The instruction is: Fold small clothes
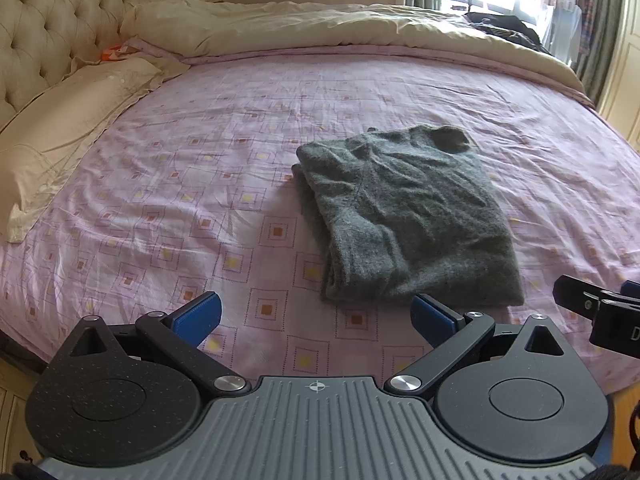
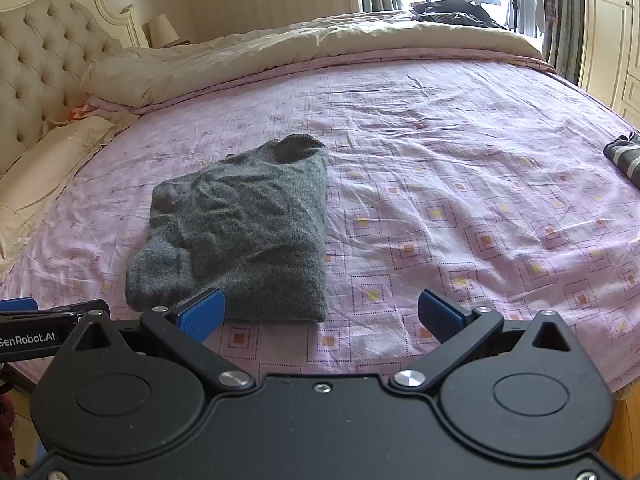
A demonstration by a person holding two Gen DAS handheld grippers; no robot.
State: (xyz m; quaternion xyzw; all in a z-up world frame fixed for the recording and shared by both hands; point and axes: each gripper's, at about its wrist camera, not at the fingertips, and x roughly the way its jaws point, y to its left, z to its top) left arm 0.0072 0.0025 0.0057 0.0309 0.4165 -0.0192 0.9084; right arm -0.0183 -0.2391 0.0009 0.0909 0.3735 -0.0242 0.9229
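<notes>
A dark grey knitted sweater (image 1: 404, 216) lies folded into a rough rectangle on the pink patterned bedsheet (image 1: 200, 200). It also shows in the right wrist view (image 2: 240, 228). My left gripper (image 1: 318, 314) is open and empty, held just in front of the sweater's near edge. My right gripper (image 2: 320, 314) is open and empty, with its left fingertip (image 2: 202, 314) over the sweater's near edge. The right gripper's side shows at the right edge of the left wrist view (image 1: 600, 312).
A cream duvet (image 1: 320, 28) is bunched along the far side of the bed. Pillows (image 1: 60, 128) and a tufted headboard (image 1: 52, 24) are at the left. A striped grey garment (image 2: 626, 160) lies at the bed's right edge. Dark clothes (image 2: 452, 12) lie by the window.
</notes>
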